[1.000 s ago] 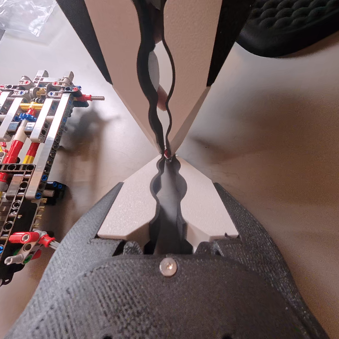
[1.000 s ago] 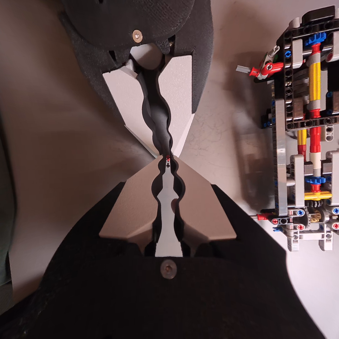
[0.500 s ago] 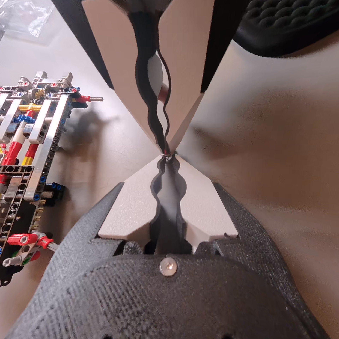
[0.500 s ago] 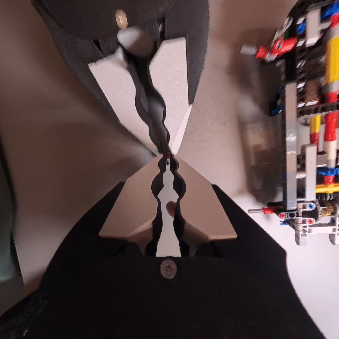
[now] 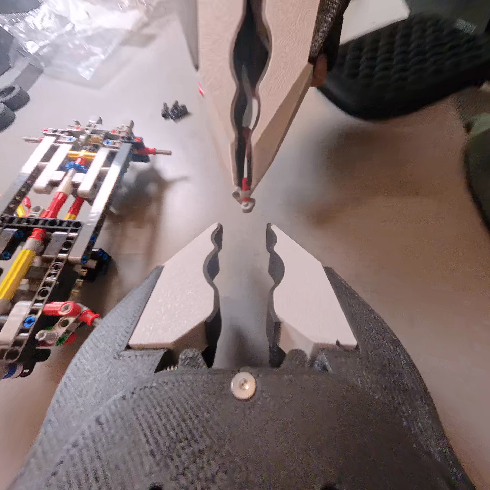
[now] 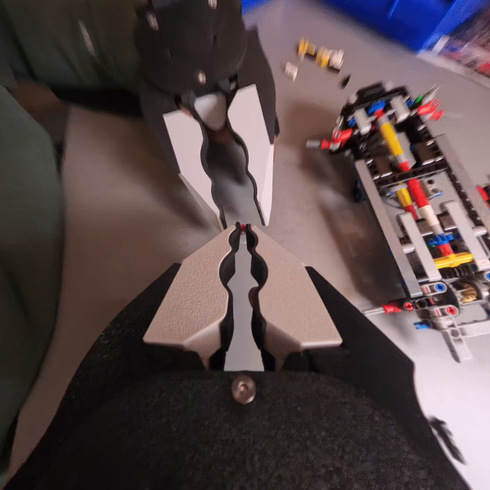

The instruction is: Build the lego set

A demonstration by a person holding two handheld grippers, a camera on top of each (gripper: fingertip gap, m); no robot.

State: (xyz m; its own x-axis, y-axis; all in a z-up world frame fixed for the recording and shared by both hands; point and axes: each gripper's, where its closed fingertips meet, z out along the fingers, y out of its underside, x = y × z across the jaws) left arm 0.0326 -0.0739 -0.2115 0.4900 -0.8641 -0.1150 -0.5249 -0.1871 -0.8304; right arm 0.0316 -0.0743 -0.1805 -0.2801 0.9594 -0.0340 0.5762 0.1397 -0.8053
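Left tongs (image 5: 244, 228): spread, nothing between the fingers; bare table shows through the gap.
Right tongs (image 6: 241, 225): pressed together on a small red-and-grey lego piece (image 5: 245, 195), pinched at the very tips, which point toward the left tongs.
Gap between tongs: in the left wrist view the held piece hangs just beyond the left fingertips, apart from them.
Lego chassis (image 5: 61, 225): a long frame of grey and black beams with red and yellow axles and blue pins, lying flat on the table (image 5: 371, 238), to the left of the left tongs; in the right wrist view it lies to the right of the right tongs (image 6: 424, 225).
Room beside chassis: a strip of bare table separates the chassis from both tongs; a thin axle (image 5: 159, 152) sticks out sideways from its far end toward that strip.
Beyond chassis: a small black part (image 5: 174, 110), loose tyres (image 5: 13, 98) and clear plastic bags (image 5: 66, 39) in the left wrist view; blurred yellow and pale loose pieces (image 6: 320, 57) and a blue bin (image 6: 397, 21) in the right wrist view.
Away from chassis: a dark textured object (image 5: 411, 66) at the table's edge.
Surface: smooth, pale beige, softly shadowed.
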